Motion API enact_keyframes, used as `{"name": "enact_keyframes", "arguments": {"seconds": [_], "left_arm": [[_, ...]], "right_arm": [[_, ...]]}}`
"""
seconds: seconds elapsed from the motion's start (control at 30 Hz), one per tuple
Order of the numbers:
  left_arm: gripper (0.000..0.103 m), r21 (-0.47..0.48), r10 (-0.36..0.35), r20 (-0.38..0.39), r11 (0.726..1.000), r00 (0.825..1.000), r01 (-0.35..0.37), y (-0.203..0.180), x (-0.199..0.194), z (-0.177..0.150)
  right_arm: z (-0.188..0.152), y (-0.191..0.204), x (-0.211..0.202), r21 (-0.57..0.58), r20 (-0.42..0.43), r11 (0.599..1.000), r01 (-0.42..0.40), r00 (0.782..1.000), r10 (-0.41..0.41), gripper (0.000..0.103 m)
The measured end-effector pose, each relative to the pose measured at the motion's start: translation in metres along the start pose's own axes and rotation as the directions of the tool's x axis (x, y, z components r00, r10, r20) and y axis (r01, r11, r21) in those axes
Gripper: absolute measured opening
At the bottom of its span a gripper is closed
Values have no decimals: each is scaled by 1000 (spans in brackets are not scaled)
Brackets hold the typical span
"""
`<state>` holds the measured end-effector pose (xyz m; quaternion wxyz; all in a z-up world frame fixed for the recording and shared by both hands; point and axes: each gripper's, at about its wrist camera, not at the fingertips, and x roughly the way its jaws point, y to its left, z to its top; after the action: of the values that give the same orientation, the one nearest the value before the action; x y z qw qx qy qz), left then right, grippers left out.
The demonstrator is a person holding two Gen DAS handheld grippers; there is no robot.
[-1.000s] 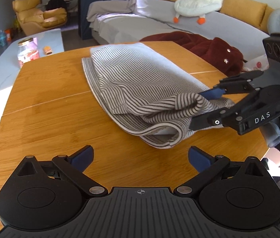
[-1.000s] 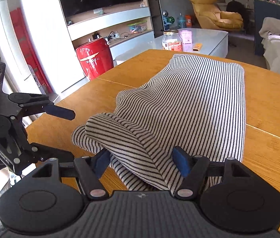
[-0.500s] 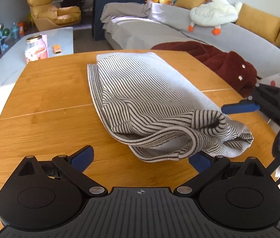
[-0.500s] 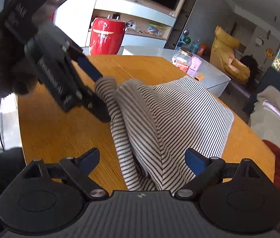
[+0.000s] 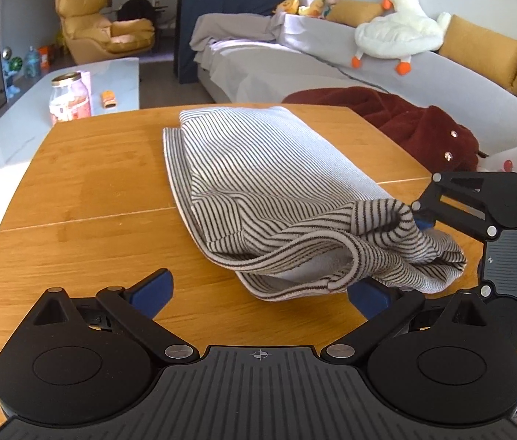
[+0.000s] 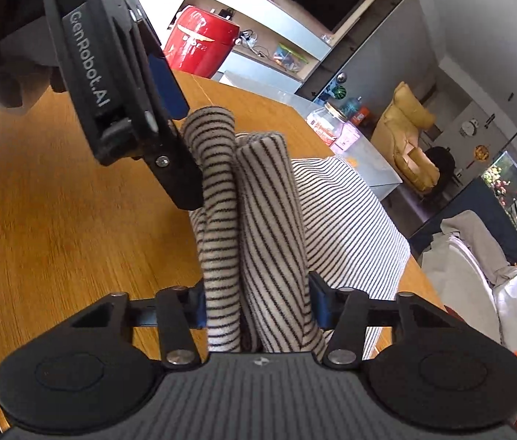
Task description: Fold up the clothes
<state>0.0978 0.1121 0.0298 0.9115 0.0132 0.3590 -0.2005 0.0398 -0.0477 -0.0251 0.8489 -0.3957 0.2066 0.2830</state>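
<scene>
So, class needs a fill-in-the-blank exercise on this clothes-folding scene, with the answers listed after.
1. The garment on the wooden table has a ____ pattern.
2. The right tool is shut on the garment's ____ end.
3. The left tool is ____, holding nothing.
4. The plush toy on the sofa is a white ____.

Answers: striped; bunched; open; goose

You've got one striped garment [image 5: 269,183], one wooden table [image 5: 86,183], one glass jar [image 5: 69,97], one red-brown garment [image 5: 405,117] and two grippers.
</scene>
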Motion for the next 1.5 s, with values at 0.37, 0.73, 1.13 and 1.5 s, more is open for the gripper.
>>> {"name": "enact_keyframes", "arguments": {"seconds": [0.37,0.73,1.13,1.5], "left_arm": [[103,-100,-179,125,976,976,192,45,-28,27],[100,96,-81,-48,992,996,86,47,83,60],[82,88,-252,-83,962,964,259,63,69,39],[90,111,-214,70,972,974,205,69,-2,62]], "right_arm": [[4,-17,-3,-20,-60,998,-59,997,57,29],[28,-36,-47,-88,-152,957,-276,953,261,25],[100,-158,15,-228,-164,899,-373,925,342,25],[80,-175,144,-68,-104,905,-421,905,413,38]]}}
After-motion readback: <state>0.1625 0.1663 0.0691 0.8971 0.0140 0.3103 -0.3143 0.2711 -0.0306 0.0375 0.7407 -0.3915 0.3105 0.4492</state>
